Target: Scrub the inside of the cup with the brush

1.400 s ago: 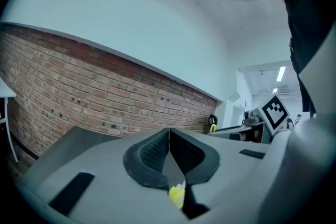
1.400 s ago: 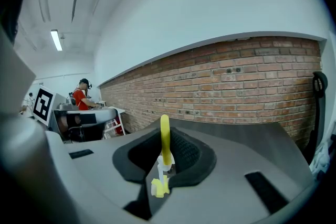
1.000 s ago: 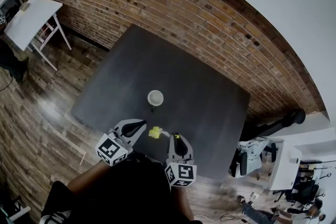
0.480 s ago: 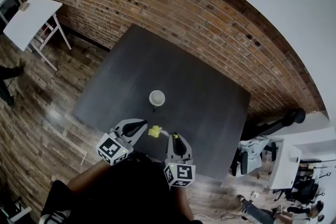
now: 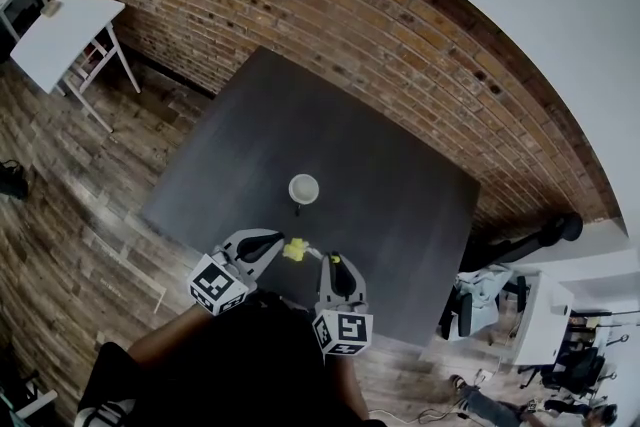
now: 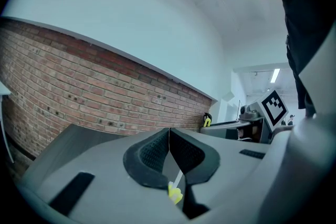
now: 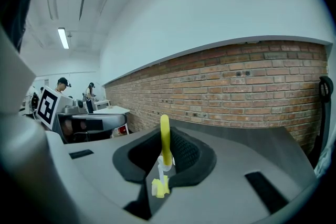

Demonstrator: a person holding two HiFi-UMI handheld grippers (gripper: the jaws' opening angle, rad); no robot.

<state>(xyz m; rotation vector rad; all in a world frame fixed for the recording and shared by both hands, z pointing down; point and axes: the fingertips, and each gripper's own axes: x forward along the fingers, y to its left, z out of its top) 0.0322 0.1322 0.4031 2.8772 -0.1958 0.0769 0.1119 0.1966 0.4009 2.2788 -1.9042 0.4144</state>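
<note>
Brick wall [image 5: 330,25] ran behind the far edges of a dark desk [image 5: 380,185], with plank flooring [image 5: 70,195] around it and a small white table [image 5: 62,33] well off beyond the desk's left corner. A pale cup [image 5: 304,188] stood upright on the desk near the middle, somewhat toward the near edge. The head view looked straight down into it, and its inside read as plain and light, with no contents to make out. Closer to the near edge, the brush [image 5: 296,250] lay between the two tools, its yellow head just beside the left gripper [image 5: 270,241] and well apart from the cup. The right gripper [image 7: 165,140] had its tongs clamped on the brush's yellow handle, which stood up between the pads, with the white neck and yellow bristle head below. The left gripper's tongs were pressed together at the tips with nothing between them, and the brush head showed only through the gap lower down. Neither gripper view caught the cup; the head view alone did. Only the right gripper view showed two people [image 7: 62,83] far off along the wall.
</note>
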